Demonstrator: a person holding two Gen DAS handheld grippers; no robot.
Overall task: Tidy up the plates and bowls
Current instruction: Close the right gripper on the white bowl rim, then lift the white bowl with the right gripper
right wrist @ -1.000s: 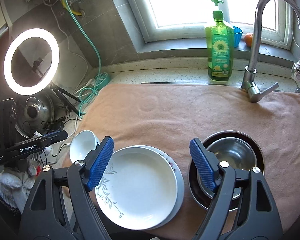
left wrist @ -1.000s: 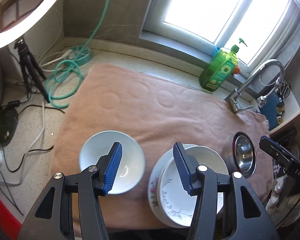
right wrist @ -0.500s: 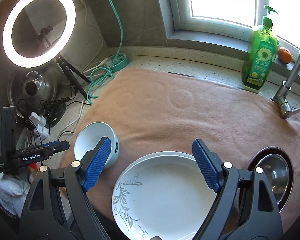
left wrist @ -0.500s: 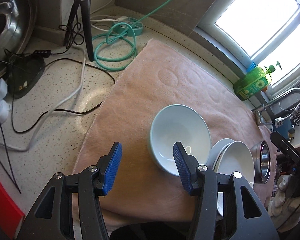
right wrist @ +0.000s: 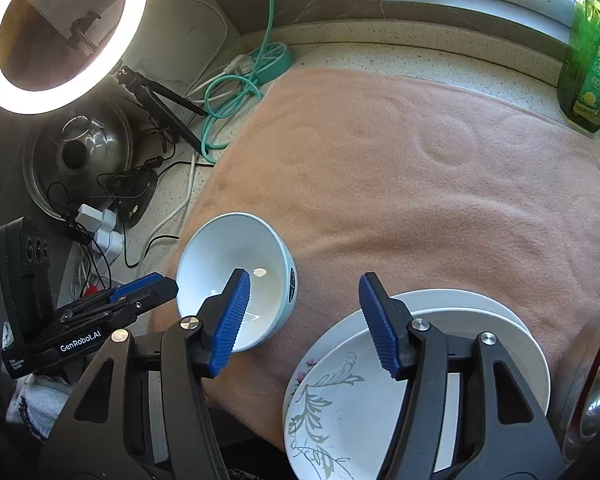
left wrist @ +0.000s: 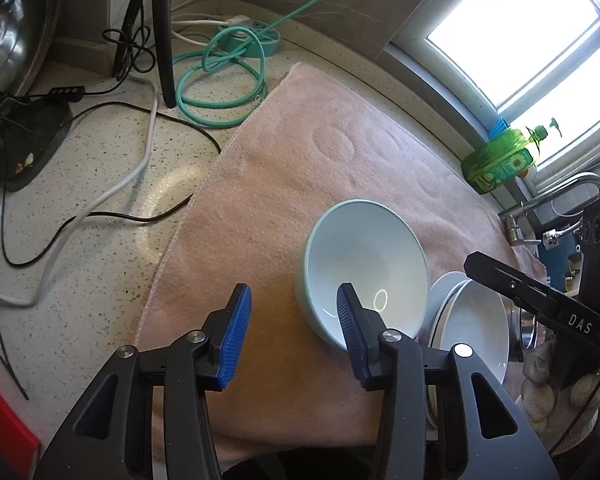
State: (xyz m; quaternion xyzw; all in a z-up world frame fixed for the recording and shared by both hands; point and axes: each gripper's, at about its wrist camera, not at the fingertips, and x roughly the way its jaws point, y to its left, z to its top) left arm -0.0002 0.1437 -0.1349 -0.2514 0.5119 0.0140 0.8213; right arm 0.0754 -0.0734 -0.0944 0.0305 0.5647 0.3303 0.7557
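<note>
The pale blue bowl (left wrist: 364,268) sits upright on the pink towel (left wrist: 300,168) spread over the speckled bench (left wrist: 100,208), near the towel's front left corner, with the stack of white plates (right wrist: 440,360) just beside it on the right. The left tool (left wrist: 290,332) hangs over the bowl's near left side: one blue pad (left wrist: 350,332) shows against the bowl's inside, the other over bare towel outside it, so the near wall appears to lie in the gap. Its jaws have just been closing and now stand fairly narrow, but the pads do not look pressed on the rim, so nothing is held yet. The right tool (right wrist: 306,320) is spread moderately, its jaws also just narrowed, and empty; it straddles the strip of towel between bowl and plates, one pad (right wrist: 230,320) in front of the bowl's right side, the other over the top plate's rim. The left hand seems the nearer to a rim pinch on the bowl, and the coming move likely turns on that wall staying between its pads. The left view shows the gloved right hand (left wrist: 560,376) and a steel bowl (left wrist: 526,328) beyond the plates; the right view alone shows the floral print on the top plate, a patterned plate beneath it, and the left tool's tip beside the bowl's left rim.
</note>
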